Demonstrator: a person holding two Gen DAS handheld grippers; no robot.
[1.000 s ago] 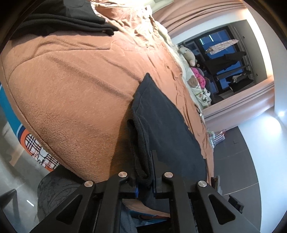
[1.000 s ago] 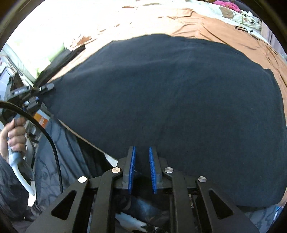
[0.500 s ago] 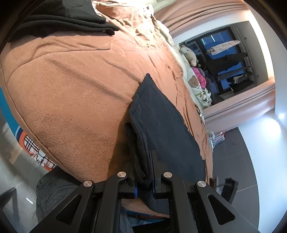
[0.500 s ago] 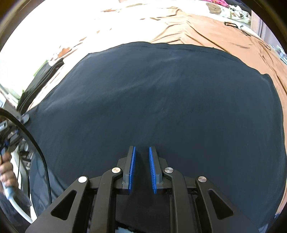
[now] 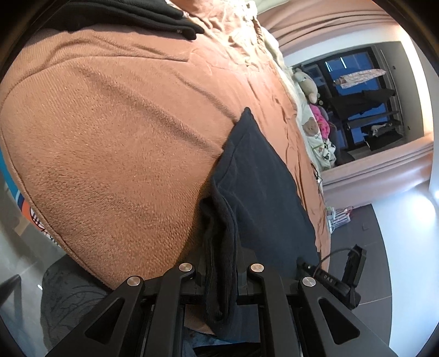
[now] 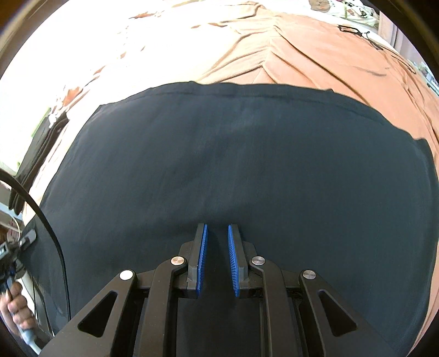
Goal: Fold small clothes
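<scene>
Item: dark navy garment (image 6: 247, 164), spread flat on a bed under a rust-brown blanket (image 5: 115, 142). Seen from the right wrist, it fills most of the view, its far hem running side to side and its long axis lying across the line of the tongs.

Left tongs (image 5: 221, 270): clamped on a bunched edge of the garment at the near side of the bed; the fabric runs away from the grip, forward and to the right.

Right tongs (image 6: 217, 256): fingers apart with a narrow gap, nothing between the blue pads (image 6: 203, 255), hovering above the cloth near its near edge. Contact cannot be told.

Judgement: the left is the only holder; the right lies over the garment's middle and would need to reach an edge before a fold.

Also present: stack of black clothes (image 5: 131, 13) at the far end of the blanket; soft toys (image 5: 308, 85) beyond.
</scene>
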